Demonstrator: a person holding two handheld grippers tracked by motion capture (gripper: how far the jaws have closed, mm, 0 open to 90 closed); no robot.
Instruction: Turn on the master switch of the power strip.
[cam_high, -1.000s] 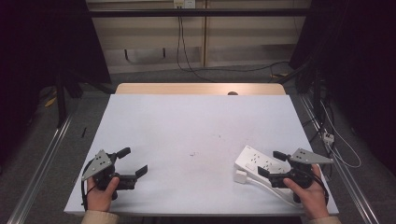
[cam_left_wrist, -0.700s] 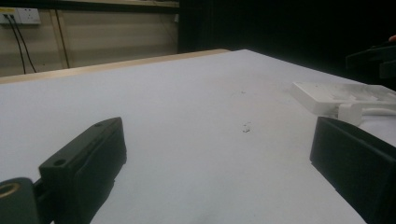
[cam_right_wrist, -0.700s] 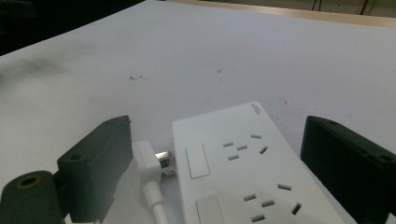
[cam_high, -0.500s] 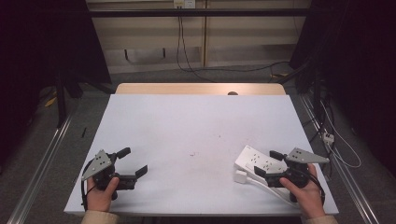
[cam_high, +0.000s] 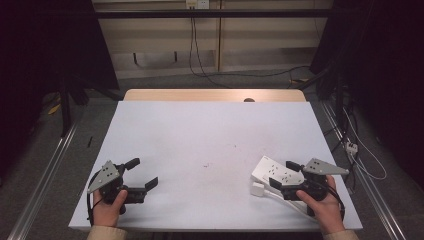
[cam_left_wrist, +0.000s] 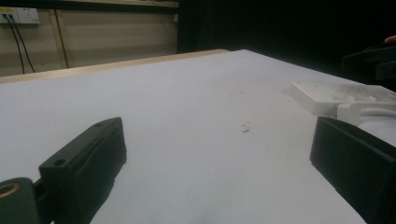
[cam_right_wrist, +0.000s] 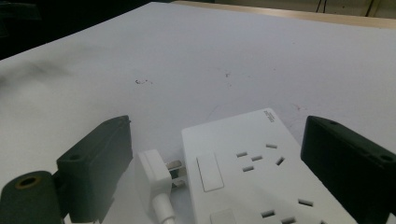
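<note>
A white power strip (cam_high: 271, 170) lies flat near the table's front right, its sockets and a switch facing up (cam_right_wrist: 243, 172). A white plug (cam_right_wrist: 153, 178) with a white cable lies beside the strip's left side, prongs toward it (cam_high: 257, 189). My right gripper (cam_high: 283, 174) is open, its two black jaws straddling the strip's near end and the plug (cam_right_wrist: 217, 140). My left gripper (cam_high: 143, 173) rests open at the front left, nothing between its jaws (cam_left_wrist: 219, 149). From there the strip (cam_left_wrist: 341, 95) shows far off to the right.
The white table top (cam_high: 210, 135) carries a few small dark marks (cam_high: 206, 165) near its middle. A wooden edge (cam_high: 200, 95) runs along the back. Cables (cam_high: 360, 155) lie on the floor to the right, and a metal rail (cam_high: 40, 180) to the left.
My right gripper has slid a little to the left, further over the power strip's near end. The left gripper has barely moved.
</note>
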